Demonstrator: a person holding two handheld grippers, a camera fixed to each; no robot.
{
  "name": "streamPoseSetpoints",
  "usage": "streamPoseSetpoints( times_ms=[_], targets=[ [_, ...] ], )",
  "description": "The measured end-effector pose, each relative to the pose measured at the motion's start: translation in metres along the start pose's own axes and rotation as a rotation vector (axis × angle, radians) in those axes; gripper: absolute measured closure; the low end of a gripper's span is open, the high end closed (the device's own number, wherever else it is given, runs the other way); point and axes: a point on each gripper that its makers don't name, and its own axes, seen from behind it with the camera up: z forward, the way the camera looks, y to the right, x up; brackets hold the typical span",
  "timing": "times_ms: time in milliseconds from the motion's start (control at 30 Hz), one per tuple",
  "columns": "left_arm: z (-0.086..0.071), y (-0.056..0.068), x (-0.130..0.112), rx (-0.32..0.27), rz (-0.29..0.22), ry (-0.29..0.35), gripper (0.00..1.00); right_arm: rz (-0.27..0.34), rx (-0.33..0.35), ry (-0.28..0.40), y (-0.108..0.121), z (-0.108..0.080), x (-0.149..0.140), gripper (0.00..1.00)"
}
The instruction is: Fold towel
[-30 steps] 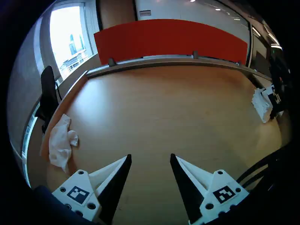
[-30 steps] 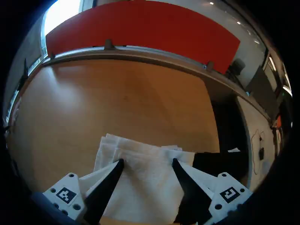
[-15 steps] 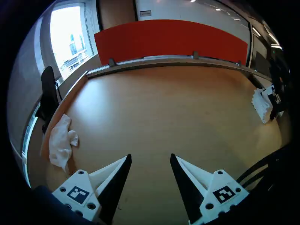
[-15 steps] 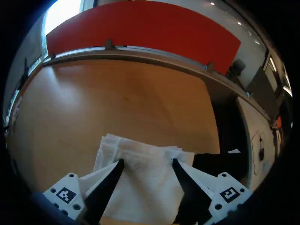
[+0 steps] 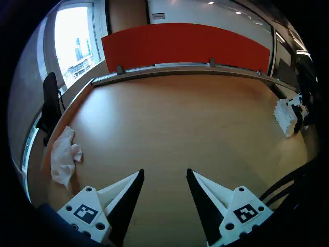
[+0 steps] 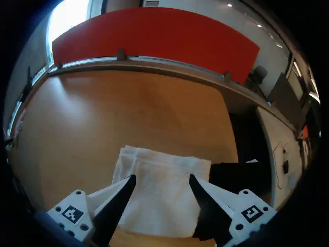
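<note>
Now R gripper (image 6: 161, 177) backs off folded towel (image 6: 163, 197), fingers wide, empty; L gripper (image 5: 165, 171) likewise wide; fold appears done.

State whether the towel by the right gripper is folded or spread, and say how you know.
Folded. The towel lies as a flat rectangle, with stacked layer edges showing at its far left corner.

Looks like an office, going by the red partition screen (image 5: 185, 43) along the wooden desk's (image 5: 185, 119) far edge, black chair (image 5: 51, 105) and tall window (image 5: 76, 41).
</note>
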Motion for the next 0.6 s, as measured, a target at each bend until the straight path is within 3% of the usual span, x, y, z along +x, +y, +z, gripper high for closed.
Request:
streamPoseSetpoints(
  times_ms=[200, 600],
  targets=[
    [-0.002, 0.002, 0.003, -0.008, 0.007, 0.011, 0.24, 0.031, -0.001, 0.036, -0.006, -0.009, -0.002, 0.0],
    [-0.008, -0.001, 0.016, -0.01, 0.014, 0.045, 0.25, 0.108, -0.055, 0.198, -0.008, -0.039, 0.01, 0.0]
  ],
)
